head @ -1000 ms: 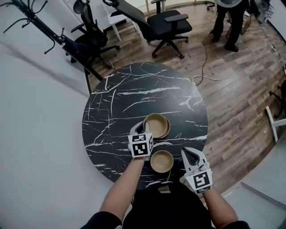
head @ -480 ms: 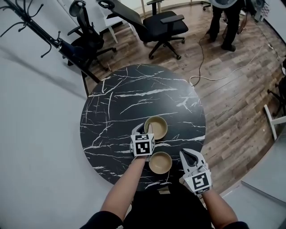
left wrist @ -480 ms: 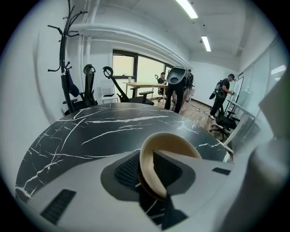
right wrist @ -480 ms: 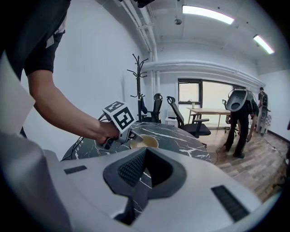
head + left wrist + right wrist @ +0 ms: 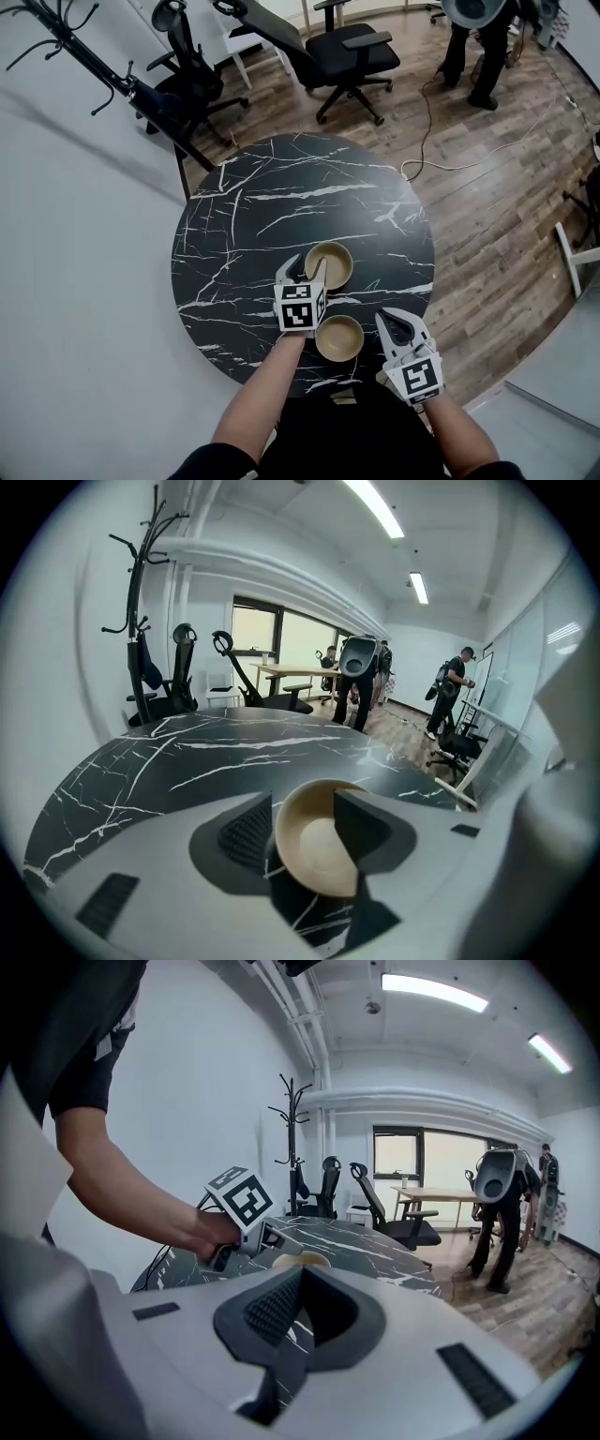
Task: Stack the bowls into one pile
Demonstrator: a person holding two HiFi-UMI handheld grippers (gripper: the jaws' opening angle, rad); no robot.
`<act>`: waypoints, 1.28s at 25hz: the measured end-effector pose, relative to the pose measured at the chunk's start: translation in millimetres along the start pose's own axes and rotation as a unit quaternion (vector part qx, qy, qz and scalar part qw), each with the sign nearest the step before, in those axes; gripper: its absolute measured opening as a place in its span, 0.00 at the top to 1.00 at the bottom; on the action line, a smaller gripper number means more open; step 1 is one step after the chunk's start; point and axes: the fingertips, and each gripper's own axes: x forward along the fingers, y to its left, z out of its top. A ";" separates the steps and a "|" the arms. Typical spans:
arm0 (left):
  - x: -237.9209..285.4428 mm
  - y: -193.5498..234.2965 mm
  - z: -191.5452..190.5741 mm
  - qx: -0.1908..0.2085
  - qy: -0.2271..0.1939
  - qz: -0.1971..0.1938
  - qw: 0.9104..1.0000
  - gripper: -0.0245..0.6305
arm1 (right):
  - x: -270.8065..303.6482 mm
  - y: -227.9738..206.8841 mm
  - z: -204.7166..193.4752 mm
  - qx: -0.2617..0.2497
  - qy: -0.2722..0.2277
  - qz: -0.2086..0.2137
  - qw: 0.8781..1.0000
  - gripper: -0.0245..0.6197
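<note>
Left gripper [image 5: 302,267]: jaws have just been opening and now stand wide. The left gripper view shows the near rim of the tan, matte, round bowl [image 5: 314,850] between them, with neither pad pressing on it.

A second ago this bowl sat askew, with a second rim showing beneath it. The head view now shows a single outline [image 5: 330,264], so it is probably seated in the bowl below. That reads as one placement done and released.

A second tan bowl [image 5: 339,337] sits alone nearer the person, just beside the pile and not touching it. It is likely the last to go on.

Right gripper [image 5: 387,322]: jaws together and empty, waiting at the near edge of the round black white-veined marble table [image 5: 281,187].

Writing: none legible. Each gripper's cube [image 5: 298,314] carries only square black-and-white markers.
</note>
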 end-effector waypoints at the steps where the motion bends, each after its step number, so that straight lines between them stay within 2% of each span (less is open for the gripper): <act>1: -4.5 -0.1 3.8 0.001 -0.009 0.001 1.000 0.63 | 0.3 1.4 1.3 -0.002 0.000 0.002 1.000 0.95; 8: -45.7 -3.5 35.3 0.015 -0.073 -0.001 0.997 0.67 | 3.5 11.8 8.7 -0.007 -0.015 0.011 1.000 0.95; 11: -67.4 -4.7 46.3 0.022 -0.105 0.003 0.994 0.75 | 5.1 16.9 8.6 -0.003 -0.028 0.013 1.000 0.95; 13: -82.8 -5.5 51.8 0.027 -0.125 0.010 0.992 0.84 | 2.8 18.0 13.0 -0.008 -0.025 0.014 1.000 0.95; 17: -111.4 -8.8 56.3 0.032 -0.154 0.014 0.987 0.94 | -4.5 0.5 8.4 0.007 -0.025 -0.016 1.000 0.95; 23: -146.8 -16.3 47.2 0.038 -0.176 -0.003 0.984 0.94 | -5.1 5.3 10.2 -0.021 -0.027 0.004 0.999 0.95; 28: -169.0 -32.3 31.6 0.054 -0.189 -0.018 0.980 0.94 | -4.7 11.3 15.8 -0.010 -0.031 0.013 0.999 0.95; 32: -178.1 -38.3 15.1 0.044 -0.191 -0.018 0.981 0.94 | -3.5 15.2 20.9 -0.019 -0.029 0.020 0.999 0.95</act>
